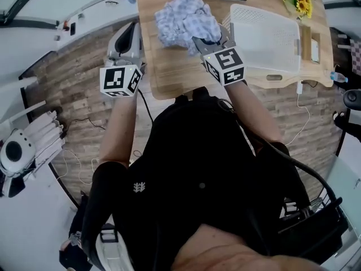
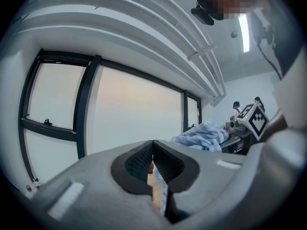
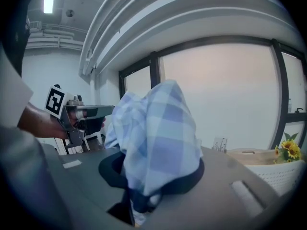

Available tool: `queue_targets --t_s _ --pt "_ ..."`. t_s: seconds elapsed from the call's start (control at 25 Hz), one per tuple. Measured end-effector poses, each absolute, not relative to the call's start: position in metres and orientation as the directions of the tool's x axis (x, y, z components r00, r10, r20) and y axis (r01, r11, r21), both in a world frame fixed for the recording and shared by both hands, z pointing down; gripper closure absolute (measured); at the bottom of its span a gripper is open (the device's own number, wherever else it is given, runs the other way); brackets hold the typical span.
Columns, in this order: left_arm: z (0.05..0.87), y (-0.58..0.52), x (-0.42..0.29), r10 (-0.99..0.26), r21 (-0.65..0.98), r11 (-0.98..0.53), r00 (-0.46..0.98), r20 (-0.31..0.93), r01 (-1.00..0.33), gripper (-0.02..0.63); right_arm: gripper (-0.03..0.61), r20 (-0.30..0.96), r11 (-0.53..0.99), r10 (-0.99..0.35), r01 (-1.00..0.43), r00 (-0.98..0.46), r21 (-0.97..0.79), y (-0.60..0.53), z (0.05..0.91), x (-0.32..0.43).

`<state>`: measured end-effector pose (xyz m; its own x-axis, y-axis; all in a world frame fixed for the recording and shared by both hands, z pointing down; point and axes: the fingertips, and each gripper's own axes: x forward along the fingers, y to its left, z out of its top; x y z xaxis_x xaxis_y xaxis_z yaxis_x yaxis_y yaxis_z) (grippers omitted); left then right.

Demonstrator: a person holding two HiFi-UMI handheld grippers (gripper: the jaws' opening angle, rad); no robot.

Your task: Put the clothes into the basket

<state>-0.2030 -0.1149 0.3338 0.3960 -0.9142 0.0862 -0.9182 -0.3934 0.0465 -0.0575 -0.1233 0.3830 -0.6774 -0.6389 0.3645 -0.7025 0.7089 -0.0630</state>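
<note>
The right gripper point(image 1: 198, 43) pinches the checked cloth point(image 1: 186, 18), which is bunched at the upper middle of the head view, just left of the white basket point(image 1: 265, 68). The left gripper point(image 2: 152, 146) has its jaws pressed together, empty, by the table's point(image 1: 169, 75) left edge.

I look steeply down on the table point(image 1: 163, 72) from overhead; each gripper camera faces the windows point(image 2: 134, 114) from close behind its jaws; all views share the checked cloth point(image 3: 158, 138).
</note>
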Motion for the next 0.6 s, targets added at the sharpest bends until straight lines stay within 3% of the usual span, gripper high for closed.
queue_targets --t_s 0.6 --pt "0.288 -0.126 -0.167 -0.896 0.017 -0.444 0.444 0.009 -0.896 0.614 0.456 0.222 0.650 -0.738 -0.760 -0.637 -0.018 -0.144 0.291 -0.011"
